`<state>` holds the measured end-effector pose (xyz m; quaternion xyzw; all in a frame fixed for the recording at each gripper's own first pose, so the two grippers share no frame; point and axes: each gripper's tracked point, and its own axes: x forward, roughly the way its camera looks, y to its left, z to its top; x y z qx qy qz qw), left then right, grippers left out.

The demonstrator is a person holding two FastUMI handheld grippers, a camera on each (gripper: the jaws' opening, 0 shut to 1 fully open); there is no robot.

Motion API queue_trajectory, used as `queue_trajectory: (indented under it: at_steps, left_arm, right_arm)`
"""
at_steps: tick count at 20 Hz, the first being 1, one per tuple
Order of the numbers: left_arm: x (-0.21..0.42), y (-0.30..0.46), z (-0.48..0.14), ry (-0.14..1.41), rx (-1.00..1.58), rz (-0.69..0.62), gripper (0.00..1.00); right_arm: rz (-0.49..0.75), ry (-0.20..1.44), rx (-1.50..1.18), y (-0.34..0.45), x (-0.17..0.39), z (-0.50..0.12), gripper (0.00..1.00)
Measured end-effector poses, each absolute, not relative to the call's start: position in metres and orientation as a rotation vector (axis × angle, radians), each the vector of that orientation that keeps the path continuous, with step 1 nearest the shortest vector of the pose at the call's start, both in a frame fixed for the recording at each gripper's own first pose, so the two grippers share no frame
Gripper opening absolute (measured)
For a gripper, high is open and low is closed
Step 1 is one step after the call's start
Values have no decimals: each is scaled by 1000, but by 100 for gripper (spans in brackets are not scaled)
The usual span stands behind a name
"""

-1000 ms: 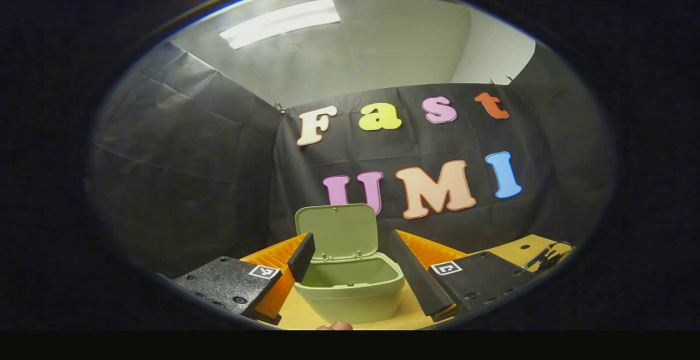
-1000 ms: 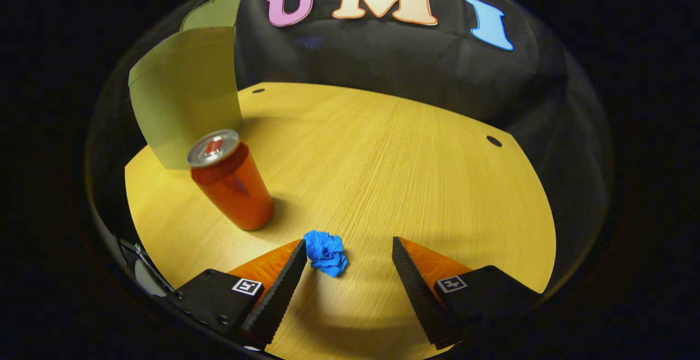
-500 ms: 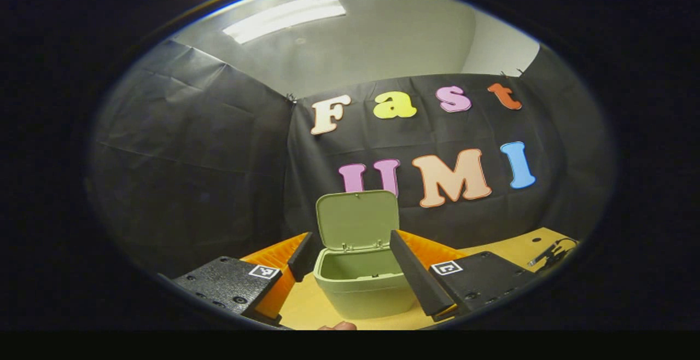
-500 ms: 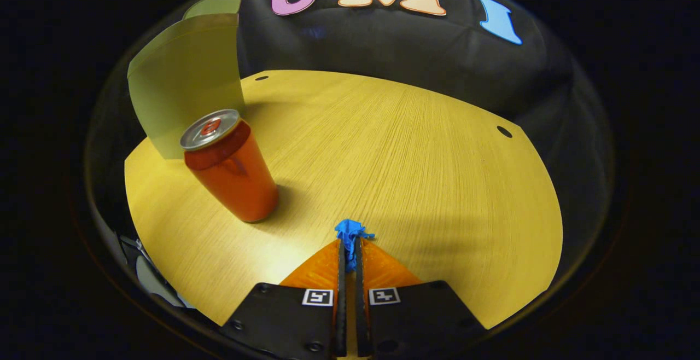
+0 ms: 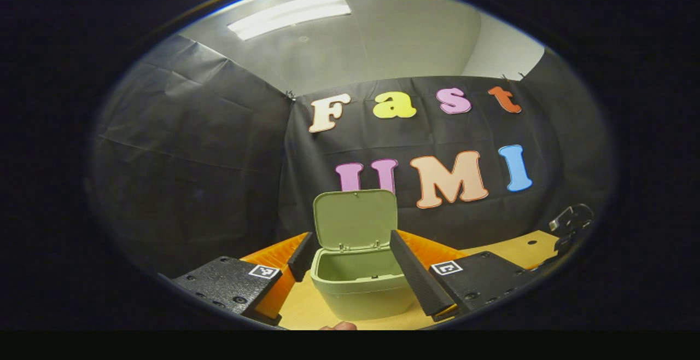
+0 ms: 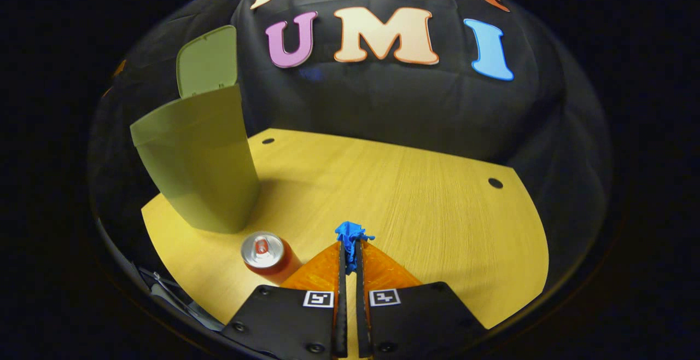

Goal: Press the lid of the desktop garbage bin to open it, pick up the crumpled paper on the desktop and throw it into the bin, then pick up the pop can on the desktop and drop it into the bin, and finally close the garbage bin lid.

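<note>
Both fingers of right gripper seemingly pinch crumpled paper.

A light wooden table carries a green bin and a red can.

The table has a light wood-grain top with a rounded far edge. Two small dark holes sit in it, one near the far left and one toward the right edge. Black cloth hangs close behind it as the wall, creased and meeting a second panel at a corner. Above the cloth, a pale ceiling carries a long bright light.
</note>
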<state>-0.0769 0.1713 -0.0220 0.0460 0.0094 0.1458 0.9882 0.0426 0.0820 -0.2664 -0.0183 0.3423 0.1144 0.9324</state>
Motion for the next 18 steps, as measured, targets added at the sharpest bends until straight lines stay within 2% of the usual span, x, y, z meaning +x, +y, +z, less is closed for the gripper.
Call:
queue_trajectory:
  at_steps: [5,7,8,9,10,11,12,13,15,16,18]
  left_arm:
    - [-81,184,-24,23,99,299,85]
    - [-85,192,-26,23,90,303,85]
    - [-87,195,-29,27,86,307,92]
    - [-88,198,-31,32,83,311,92]
    - [-91,202,-34,39,82,314,78]
    - [-91,206,-37,45,83,316,85]
    - [-93,209,-40,52,82,316,85]
    - [-94,211,-44,60,80,312,92]
    - [-98,217,-51,73,77,310,92]
    - [-99,221,-55,81,76,310,85]
    - [-103,228,-62,98,76,310,85]
  right_arm:
    - [292,514,-34,125,72,-187,9]
    - [312,474,-24,147,74,-174,9]
    - [318,454,-22,153,74,-167,9]
    - [328,434,-17,160,77,-157,9]
    - [343,413,-5,171,79,-152,9]
    - [365,399,10,183,82,-145,9]
    - [385,386,23,193,83,-140,8]
    - [411,376,38,206,84,-134,8]
    - [460,359,64,233,87,-130,8]
    - [484,347,73,245,85,-128,7]
    - [521,327,80,269,87,-124,9]
